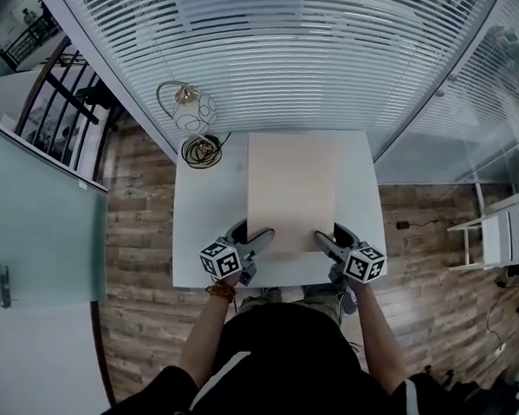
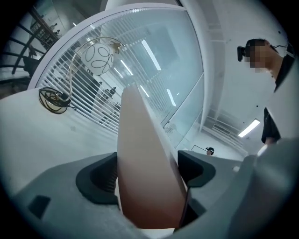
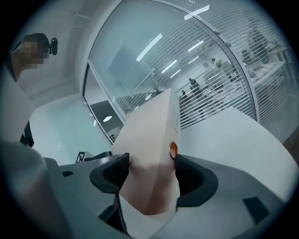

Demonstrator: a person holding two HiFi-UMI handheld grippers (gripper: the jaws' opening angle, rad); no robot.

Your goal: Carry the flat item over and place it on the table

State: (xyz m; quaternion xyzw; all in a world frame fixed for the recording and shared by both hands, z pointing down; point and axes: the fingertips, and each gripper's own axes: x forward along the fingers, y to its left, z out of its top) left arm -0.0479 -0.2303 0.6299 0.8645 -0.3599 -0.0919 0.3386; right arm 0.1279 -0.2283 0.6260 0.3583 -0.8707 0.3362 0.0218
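— Check the board [image 1: 291, 191]: down yet?
— Down, by the look of it. Lying flat along the middle of the table [image 1: 202, 234], from the far edge to just short of the near edge, well apart from the lamp [image 1: 188, 107] and coiled cable [image 1: 202, 150] at the far left corner.
— And the left gripper [image 2: 148, 172]?
— Released. Standing wide astride the board's near left corner, presumably with no weight left to bear there.
— Same for the right gripper [image 3: 149, 175]?
— No. Clamped on the near right corner, both pads pressing the faces, beside a small orange dot [image 3: 173, 149]. Probably to steady the board while letting go on the other side.
— Left to do?
— Judging from this, only slackening the right and drawing both back without dragging the board.
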